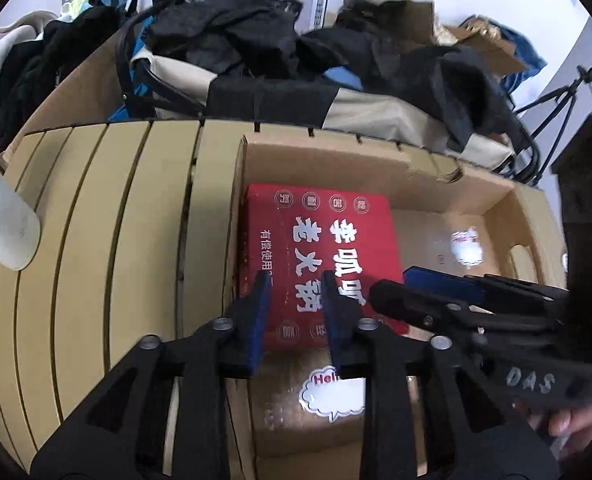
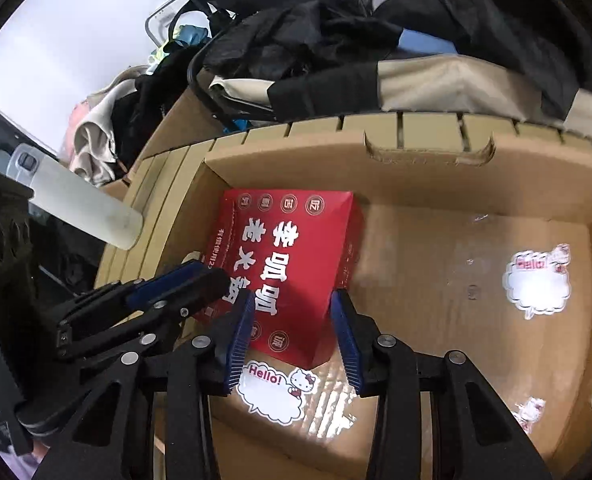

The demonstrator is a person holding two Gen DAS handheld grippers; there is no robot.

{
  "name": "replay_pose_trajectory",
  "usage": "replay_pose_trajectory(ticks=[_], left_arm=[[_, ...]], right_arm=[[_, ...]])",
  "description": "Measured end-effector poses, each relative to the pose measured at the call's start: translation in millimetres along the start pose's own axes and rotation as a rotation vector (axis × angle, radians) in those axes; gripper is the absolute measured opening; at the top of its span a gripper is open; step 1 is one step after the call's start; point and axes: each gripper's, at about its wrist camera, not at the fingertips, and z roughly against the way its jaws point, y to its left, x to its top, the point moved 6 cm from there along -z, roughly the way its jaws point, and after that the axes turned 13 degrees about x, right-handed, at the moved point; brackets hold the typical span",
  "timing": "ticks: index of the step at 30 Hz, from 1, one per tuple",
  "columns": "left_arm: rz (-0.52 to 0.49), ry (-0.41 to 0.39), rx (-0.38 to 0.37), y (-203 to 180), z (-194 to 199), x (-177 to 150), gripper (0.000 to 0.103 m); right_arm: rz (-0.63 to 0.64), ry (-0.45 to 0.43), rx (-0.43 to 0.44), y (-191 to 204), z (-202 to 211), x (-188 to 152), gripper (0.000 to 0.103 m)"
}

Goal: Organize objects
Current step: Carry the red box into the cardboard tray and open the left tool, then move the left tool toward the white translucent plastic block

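– one flat red cardboard box (image 2: 292, 276) already down inside open brown carton (image 2: 435, 176), just ahead of right gripper (image 2: 292, 334); half-wide, clamping nothing.
– left gripper (image 1: 296, 320) narrow, empty. white tumbler (image 2: 84, 208) off left, outside; probably unsorted.

Left wrist view: looks steeply down along its fingers from close above the cardboard box (image 1: 447, 184), at its left wall. Right wrist view: same downward aim, nearer the box centre. Both share the red carton (image 1: 319, 240) and background clutter.
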Motion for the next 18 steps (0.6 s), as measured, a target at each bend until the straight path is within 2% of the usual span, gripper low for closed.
replay_pose_trajectory(ticks=[2,4,5,8,11,15,18], left_arm=[[0.028,-0.045,-0.011,8.6,21.8,-3.6,0.039],[0.036,-0.126,0.033,27.3,66.5,-12.6,0.039],[0.036,-0.141,0.041,33.4,82.0,-15.5,0.039],[0.037,-0.184,0.06,64.8,159.6,-31.0,0.039],[0.013,-0.297,0.184,91.8,255.3,-43.7,0.039],[0.015,-0.445,0.331,112.3,376.8,-54.5,0.039],[0.061,-0.47,0.348,118.1,445.4,-56.2,0.039]], right_arm=[[0.033,-0.018,-0.027,3.2,16.1,-3.1,0.05],[0.079,-0.072,-0.04,11.0,47.3,-7.3,0.068],[0.096,-0.104,-0.035,17.6,71.1,-12.1,0.083],[0.14,-0.181,-0.028,38.2,142.3,-29.7,0.084],[0.198,-0.24,-0.062,61.1,215.7,-57.1,0.084],[0.3,-0.287,-0.104,102.2,291.1,-102.8,0.084],[0.349,-0.325,-0.139,127.8,332.1,-133.3,0.084]])
